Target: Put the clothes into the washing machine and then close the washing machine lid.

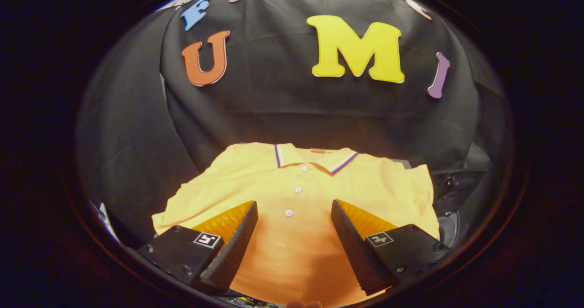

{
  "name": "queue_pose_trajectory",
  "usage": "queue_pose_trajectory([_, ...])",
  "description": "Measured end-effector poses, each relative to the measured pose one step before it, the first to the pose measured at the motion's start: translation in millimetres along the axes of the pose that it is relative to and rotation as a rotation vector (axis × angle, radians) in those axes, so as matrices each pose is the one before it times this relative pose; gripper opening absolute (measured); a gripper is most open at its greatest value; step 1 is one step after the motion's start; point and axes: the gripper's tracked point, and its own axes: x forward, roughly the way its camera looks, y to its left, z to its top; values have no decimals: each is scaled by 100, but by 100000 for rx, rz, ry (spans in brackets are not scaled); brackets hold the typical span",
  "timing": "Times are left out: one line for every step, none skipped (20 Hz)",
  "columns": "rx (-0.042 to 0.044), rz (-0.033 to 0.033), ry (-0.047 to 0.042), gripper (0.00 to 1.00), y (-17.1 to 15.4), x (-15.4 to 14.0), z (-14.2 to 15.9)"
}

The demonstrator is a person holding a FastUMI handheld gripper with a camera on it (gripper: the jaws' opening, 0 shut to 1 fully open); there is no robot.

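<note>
A yellow polo shirt (301, 194) lies spread out flat, its striped collar pointing away and its white buttons running down the middle. My gripper (294, 210) hangs just above the shirt's chest with its fingers wide open, one on each side of the button line. Nothing is held between them. A dark curved part of the washing machine (451, 194) shows past the shirt's right sleeve.
Black cloth hangs as the booth's wall (273, 107) right behind the shirt. A pale edge (106, 216) shows low on the left beside the shirt's left sleeve.
</note>
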Motion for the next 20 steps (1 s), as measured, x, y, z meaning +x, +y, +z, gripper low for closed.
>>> queue_pose_trajectory([-484,-447,1802,100,-73,335,-537])
queue_pose_trajectory([45,424,2173,100,163,301,-821])
queue_pose_trajectory([-768,264,-303,100,112,40,-345])
queue_pose_trajectory([-1464,-325,-2099,100,21,107,346])
queue_pose_trajectory([-669,365,-1816,100,-58,-159,108])
queue_pose_trajectory([-24,116,222,100,52,121,-368])
queue_pose_trajectory([1134,117,-1378,100,59,-93,184])
queue_pose_trajectory([410,159,-68,100,128,137,-60])
queue_pose_trajectory([-669,-32,-41,100,9,2,38])
queue_pose_trajectory([-1227,-7,257,100,-26,-51,-3])
queue_pose_trajectory([-1004,111,1125,100,-60,-120,32])
queue_pose_trajectory([108,436,1727,100,78,-145,-88])
queue_pose_trajectory([424,737,1273,100,42,-169,54])
queue_pose_trajectory([-965,1476,547,94,174,-78,-159])
queue_pose_trajectory([-1964,1773,-1014,90,260,-183,57])
queue_pose_trajectory([-1993,-247,-1193,65,-49,256,53])
queue_pose_trajectory([-1534,-727,-663,40,-282,-49,129])
queue_pose_trajectory([-1257,-795,-544,20,-148,-139,-129])
queue_pose_trajectory([-730,-550,893,12,-31,-371,-92])
queue_pose_trajectory([-1352,-150,755,5,-1,-149,2])
